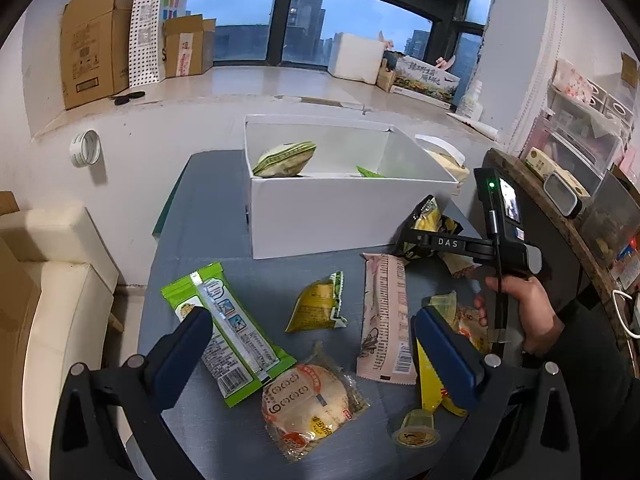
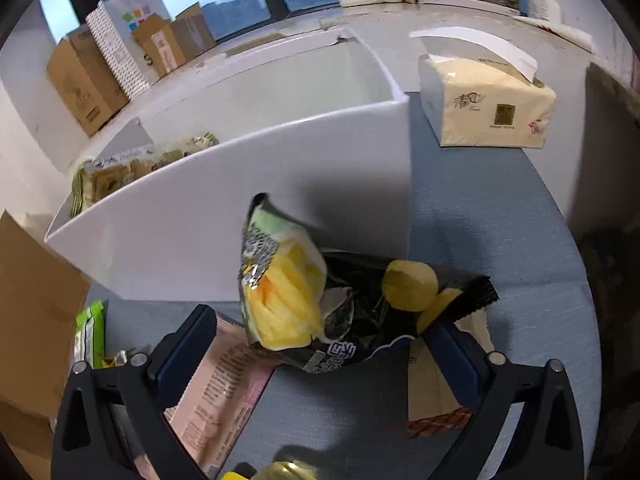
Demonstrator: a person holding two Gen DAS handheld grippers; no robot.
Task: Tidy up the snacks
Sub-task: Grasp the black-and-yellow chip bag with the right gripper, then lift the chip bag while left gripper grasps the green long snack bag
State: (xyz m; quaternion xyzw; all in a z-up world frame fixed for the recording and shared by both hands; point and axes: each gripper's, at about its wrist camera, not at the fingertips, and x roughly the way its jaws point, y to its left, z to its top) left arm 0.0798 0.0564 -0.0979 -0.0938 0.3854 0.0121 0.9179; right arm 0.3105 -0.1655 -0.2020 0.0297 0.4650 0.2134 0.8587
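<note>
A white open box (image 1: 320,216) stands on the blue-grey table (image 1: 248,280), with a green-striped snack bag (image 1: 286,160) inside. Loose snacks lie in front of it: a long green packet (image 1: 228,332), a small yellow-green packet (image 1: 316,308), a pink packet (image 1: 384,312), a round cake in clear wrap (image 1: 308,404) and a jelly cup (image 1: 416,428). My left gripper (image 1: 316,344) hangs open above them and holds nothing. My right gripper (image 2: 320,344) is open around a black and yellow chip bag (image 2: 352,312) that leans by the box wall (image 2: 240,208). Its left pad stands clear of the bag.
A tissue pack (image 2: 488,108) lies right of the box. Cardboard boxes (image 1: 96,44) and a dotted paper bag (image 1: 148,28) line the window sill. A cream sofa (image 1: 52,280) stands left of the table, a cluttered wooden shelf (image 1: 560,184) to the right.
</note>
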